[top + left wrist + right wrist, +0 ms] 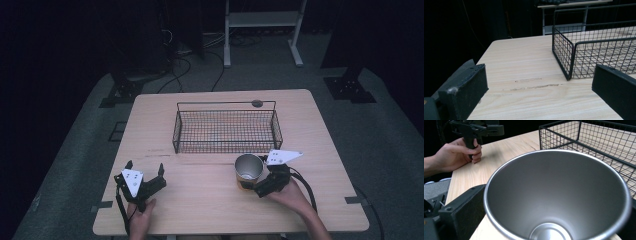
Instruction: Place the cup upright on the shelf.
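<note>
Now the right gripper point(256, 184) clamps the steel cup point(248, 171) upright at the table's five o'clock, just before the wire basket point(226, 131), likely its destination. At seven o'clock, the left gripper point(145, 170) rests open, idle.

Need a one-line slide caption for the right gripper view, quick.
Right gripper's jaws flank an empty steel cup on the wooden table, wire basket just beyond.

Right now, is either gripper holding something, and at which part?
The right gripper holds the metal cup by its side wall, one jaw on each side. The left gripper is open and holds nothing.
</note>
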`<state>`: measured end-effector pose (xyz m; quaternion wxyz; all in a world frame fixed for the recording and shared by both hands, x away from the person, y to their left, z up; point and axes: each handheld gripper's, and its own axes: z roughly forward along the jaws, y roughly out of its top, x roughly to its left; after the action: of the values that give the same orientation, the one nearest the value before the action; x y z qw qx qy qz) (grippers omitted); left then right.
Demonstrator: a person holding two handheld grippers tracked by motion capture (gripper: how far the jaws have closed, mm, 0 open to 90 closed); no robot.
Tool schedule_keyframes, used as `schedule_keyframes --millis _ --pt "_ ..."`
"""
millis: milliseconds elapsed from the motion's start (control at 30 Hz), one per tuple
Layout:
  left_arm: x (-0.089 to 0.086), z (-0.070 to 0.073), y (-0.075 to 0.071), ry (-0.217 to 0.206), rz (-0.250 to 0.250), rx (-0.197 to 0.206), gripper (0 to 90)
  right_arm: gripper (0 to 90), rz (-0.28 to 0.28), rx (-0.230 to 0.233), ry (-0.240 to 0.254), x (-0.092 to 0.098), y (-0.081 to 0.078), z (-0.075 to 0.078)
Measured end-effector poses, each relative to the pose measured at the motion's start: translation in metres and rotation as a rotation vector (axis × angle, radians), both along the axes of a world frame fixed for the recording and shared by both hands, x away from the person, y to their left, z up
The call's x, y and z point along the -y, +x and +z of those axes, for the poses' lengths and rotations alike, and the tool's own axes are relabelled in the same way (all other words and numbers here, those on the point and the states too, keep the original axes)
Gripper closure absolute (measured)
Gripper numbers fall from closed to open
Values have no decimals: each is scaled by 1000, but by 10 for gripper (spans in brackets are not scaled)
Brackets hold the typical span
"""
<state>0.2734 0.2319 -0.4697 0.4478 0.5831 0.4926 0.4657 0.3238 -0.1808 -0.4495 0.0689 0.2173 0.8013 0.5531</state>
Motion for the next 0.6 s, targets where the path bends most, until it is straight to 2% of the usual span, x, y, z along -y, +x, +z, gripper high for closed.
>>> schedule_keyframes --millis 600 --pt "0 0 0 -1 -2 0 0 0 13 -4 -13 -5 3 -1"
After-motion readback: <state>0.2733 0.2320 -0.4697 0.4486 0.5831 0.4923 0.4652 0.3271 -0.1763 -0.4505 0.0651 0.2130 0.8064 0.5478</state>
